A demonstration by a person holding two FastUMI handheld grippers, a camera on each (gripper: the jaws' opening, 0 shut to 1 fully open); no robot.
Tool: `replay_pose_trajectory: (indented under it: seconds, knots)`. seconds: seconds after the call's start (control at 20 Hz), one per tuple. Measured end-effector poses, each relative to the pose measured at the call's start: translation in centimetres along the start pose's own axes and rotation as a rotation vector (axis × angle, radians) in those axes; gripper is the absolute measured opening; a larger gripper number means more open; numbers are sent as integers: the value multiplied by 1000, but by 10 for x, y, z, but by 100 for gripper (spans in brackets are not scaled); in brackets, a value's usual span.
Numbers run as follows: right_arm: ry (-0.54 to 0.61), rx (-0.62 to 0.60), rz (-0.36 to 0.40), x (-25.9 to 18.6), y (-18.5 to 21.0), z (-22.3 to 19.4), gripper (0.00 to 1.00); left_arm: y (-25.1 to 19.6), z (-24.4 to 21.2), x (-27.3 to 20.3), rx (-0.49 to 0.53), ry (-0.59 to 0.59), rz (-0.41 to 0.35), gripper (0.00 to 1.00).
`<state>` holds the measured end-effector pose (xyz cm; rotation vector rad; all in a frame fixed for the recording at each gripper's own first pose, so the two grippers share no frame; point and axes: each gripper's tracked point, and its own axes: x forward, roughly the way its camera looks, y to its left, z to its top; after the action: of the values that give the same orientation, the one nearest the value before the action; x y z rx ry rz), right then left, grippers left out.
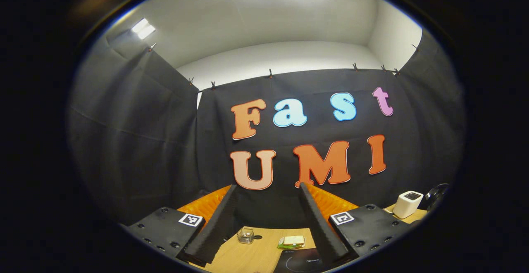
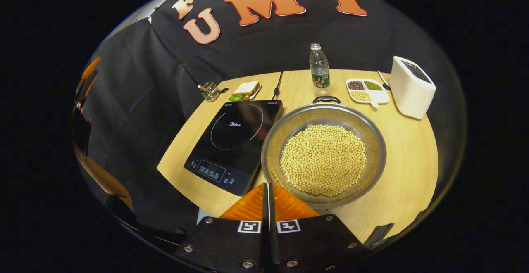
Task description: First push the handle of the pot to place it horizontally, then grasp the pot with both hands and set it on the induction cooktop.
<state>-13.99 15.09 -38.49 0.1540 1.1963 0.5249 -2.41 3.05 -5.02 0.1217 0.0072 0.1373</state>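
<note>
The right gripper [image 2: 267,190] has its two fingers pressed together with nothing between them, and it sits just at the near rim of the pot [image 2: 324,154]. The pot is a wide, shallow metal pan resting on the wooden table [image 2: 413,169]; its bowl holds a layer of pale yellow beans [image 2: 323,159]. A dark loop handle [image 2: 326,99] shows at the pot's far rim. The black cooktop [image 2: 235,143] lies flat immediately left of the pot, its edge touching or almost touching the pot's rim. Beyond the pot stand a clear bottle [image 2: 319,66] and a divided dish [image 2: 367,90] of grains, with a white box [image 2: 411,87] to the pot's far right.

The left gripper [image 1: 268,219] is spread wide and holds nothing, raised toward the booth wall.
</note>
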Motion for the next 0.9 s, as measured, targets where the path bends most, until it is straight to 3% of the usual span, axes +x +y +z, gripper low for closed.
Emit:
replay_pose_trajectory:
  seconds: [0.15, 0.2, 0.55, 0.9]
  knots:
    - [52, 12, 10, 10, 0, -20, 0, 0, -4, 3, -5, 9, 5, 96]
    - [74, 25, 10, 15, -1, -26, 0, 1, -7, 4, -5, 15, 5, 100]
    - [204, 59, 34, 44, -1, -70, 0, 0, -19, 7, 4, 42, 12, 100]
    - [257, 117, 32, 61, -10, -85, 0, -8, -25, 8, 19, 56, 0, 100]
